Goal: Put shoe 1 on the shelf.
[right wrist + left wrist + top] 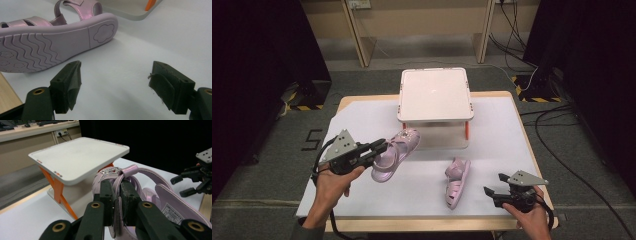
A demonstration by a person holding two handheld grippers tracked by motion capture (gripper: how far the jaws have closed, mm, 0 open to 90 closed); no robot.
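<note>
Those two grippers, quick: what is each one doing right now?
Left gripper: closed on a strap of the pink sandal, holding it.
Right gripper: open, holding nothing, near the other sandal lying on its side.

My left forearm enters from the lower left of the high view, angled up and slightly right. Its hand wraps the left hand-held gripper (379, 148), which sits left of centre, lying roughly level and pointing toward the right of the frame, a grey three-cornered plate on top. In the left gripper view its jaws are clamped tight on a sandal strap (117, 192). My right hand sits in the lower right corner of the high view, holding the right hand-held gripper (494, 184), pointing left and slightly up the frame. In the right gripper view its jaws stand wide apart with nothing between them.
</note>
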